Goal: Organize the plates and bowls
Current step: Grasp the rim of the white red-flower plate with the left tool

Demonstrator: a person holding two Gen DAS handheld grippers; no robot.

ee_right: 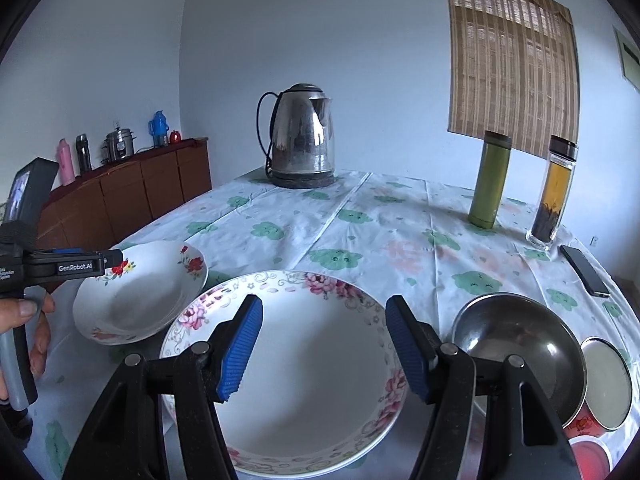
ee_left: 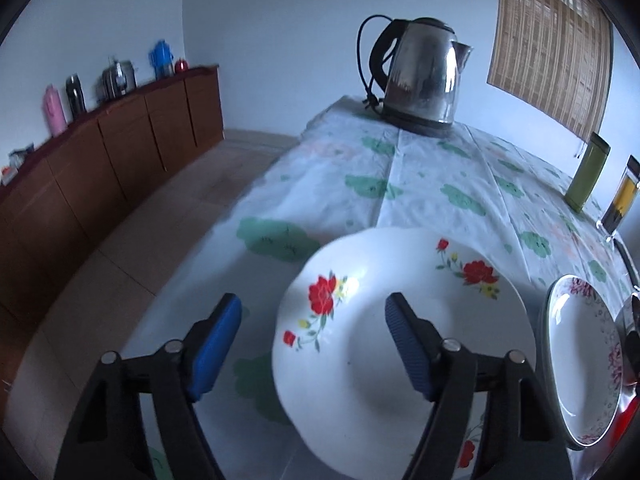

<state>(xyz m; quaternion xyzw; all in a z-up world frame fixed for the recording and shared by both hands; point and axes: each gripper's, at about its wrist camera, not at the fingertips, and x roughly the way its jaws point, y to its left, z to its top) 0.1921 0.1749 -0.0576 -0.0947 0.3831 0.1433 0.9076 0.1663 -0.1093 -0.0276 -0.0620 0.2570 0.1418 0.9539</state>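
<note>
1. Where the floral plastic tablecloth (ee_right: pixel 360 216) lies creased over the table, a glossy white red-rose plate (ee_left: pixel 360 320) sits beside a wider pink-peony plate (ee_right: pixel 312 372).
2. Left gripper (ee_left: pixel 314 334): ribbed blue pads apart, straddling the rose plate's near-left rim, unclenched.
3. Right gripper (ee_right: pixel 324 344): jaws parted above the peony plate, grasping nothing.
4. Only the right view shows a round steel bowl (ee_right: pixel 520 344), a dark phone (ee_right: pixel 584 276) and the person's hand (ee_right: pixel 28 320).
5. Both show the shiny metal kettle (ee_left: pixel 424 80).
</note>
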